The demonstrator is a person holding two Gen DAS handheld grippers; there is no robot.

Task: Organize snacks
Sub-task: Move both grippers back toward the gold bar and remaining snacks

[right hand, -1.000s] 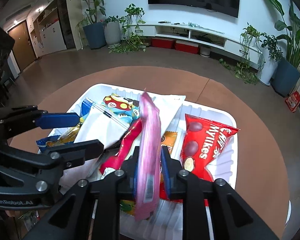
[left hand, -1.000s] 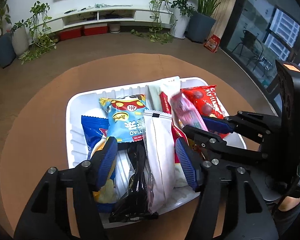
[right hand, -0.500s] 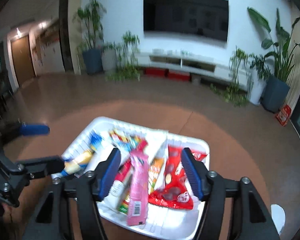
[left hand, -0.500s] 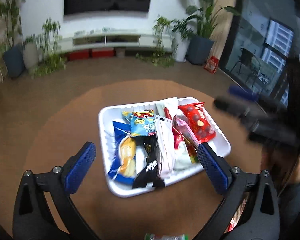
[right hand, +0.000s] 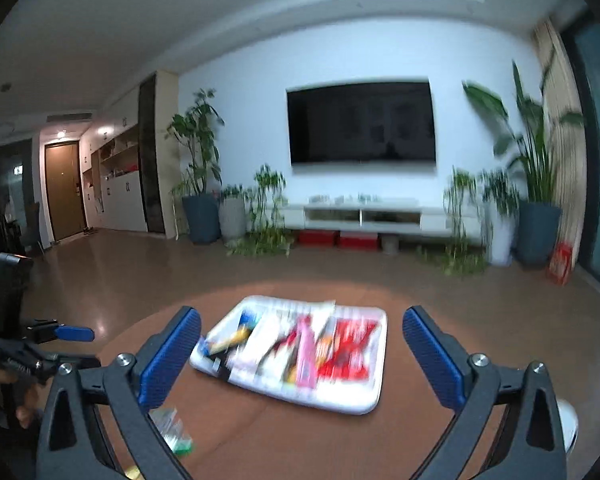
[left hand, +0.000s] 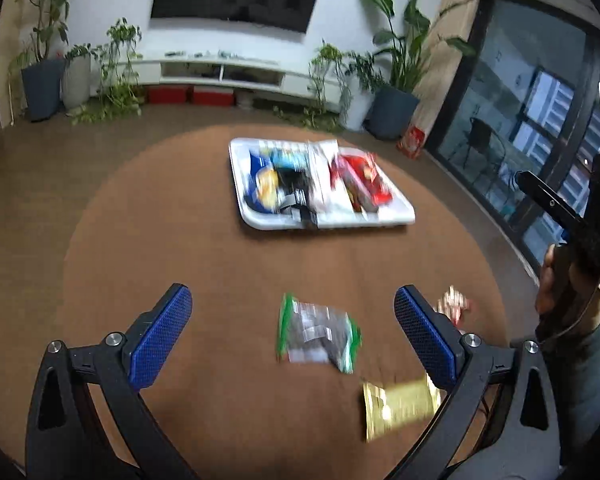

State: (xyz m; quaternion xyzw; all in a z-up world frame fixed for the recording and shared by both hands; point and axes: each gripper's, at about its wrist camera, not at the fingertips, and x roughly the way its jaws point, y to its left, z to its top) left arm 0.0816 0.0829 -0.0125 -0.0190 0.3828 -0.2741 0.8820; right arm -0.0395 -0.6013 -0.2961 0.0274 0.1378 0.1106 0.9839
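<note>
I am holding the left claw (left hand: 292, 320) spread wide with nothing between its blue pads (left hand: 160, 340), hanging above the round brown surface (left hand: 180, 240). The right claw (right hand: 300, 348) is gaping just as wide and is also gripping nothing. The white tray (left hand: 380, 222) is lying on the surface well beyond both claws, packed with snack packets that are blurring together; I am making out a red packet (left hand: 370, 184) at its right end and a pink packet (right hand: 306, 352) near its middle. Well on my side of the tray, a green-edged packet (left hand: 320, 332) is lying loose on the surface, with a gold packet (left hand: 396, 404) nearer me and a small red-and-white wrapper (left hand: 454, 304) off to its right.
</note>
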